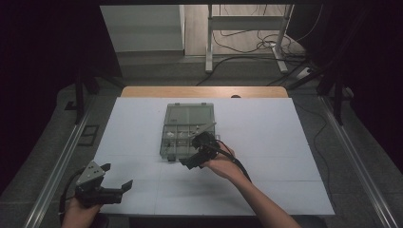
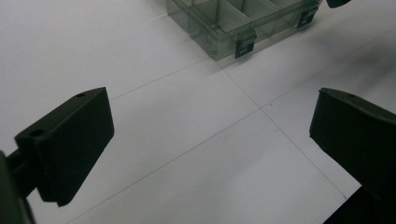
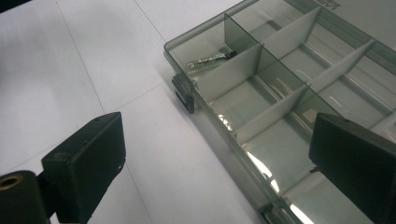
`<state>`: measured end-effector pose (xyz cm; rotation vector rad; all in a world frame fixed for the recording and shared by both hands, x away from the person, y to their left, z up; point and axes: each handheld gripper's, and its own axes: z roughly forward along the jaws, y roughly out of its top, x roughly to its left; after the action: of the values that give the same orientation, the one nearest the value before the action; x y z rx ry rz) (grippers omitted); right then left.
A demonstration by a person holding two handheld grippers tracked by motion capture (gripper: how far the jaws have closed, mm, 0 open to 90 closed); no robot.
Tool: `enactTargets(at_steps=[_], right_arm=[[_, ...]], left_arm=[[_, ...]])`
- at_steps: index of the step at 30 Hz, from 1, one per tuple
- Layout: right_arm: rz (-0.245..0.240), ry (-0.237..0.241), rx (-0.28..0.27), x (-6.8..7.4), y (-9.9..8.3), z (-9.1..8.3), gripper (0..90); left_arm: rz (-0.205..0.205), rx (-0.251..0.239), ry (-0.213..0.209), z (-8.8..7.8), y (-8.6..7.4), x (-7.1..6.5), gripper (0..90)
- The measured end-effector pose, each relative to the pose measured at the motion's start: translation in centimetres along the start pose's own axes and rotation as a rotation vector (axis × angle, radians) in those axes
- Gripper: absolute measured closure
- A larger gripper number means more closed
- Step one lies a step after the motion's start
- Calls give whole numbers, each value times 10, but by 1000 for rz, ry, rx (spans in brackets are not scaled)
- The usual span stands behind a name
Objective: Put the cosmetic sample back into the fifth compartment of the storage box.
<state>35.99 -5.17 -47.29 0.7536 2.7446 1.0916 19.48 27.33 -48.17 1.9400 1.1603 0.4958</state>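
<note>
A clear grey compartment box [image 1: 177,137] lies open in the middle of the white table, its lid [image 1: 189,115] folded back flat. My right gripper [image 1: 195,151] hovers at the box's near right corner, open with nothing between its jaws. In the right gripper view the box [image 3: 280,84] fills the right side, and a small metal part [image 3: 205,61] lies in a corner compartment. My right gripper [image 3: 215,158] straddles the box's front wall there. My left gripper [image 1: 116,176] rests near the front left of the table, open and holding nothing. Ahead of my left gripper [image 2: 210,140] stands the box [image 2: 224,23].
The white table top [image 1: 266,142] has bare room left and right of the box. Black latches [image 3: 184,93] stick out from the box's front wall. Metal rails [image 1: 62,156] run along both sides. Cables [image 1: 247,47] and a desk frame stand on the floor beyond.
</note>
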Motion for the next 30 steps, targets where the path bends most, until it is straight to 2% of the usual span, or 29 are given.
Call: enactTargets(at_steps=[9,30], right_arm=[[-2,-6,1,-2,-9,-7,29],[-16,-11,8,6,-23,-24,0]], left_arm=[[-1,-2,-2,0,0,0,4],[-4,0,-5,0,0,1,4]])
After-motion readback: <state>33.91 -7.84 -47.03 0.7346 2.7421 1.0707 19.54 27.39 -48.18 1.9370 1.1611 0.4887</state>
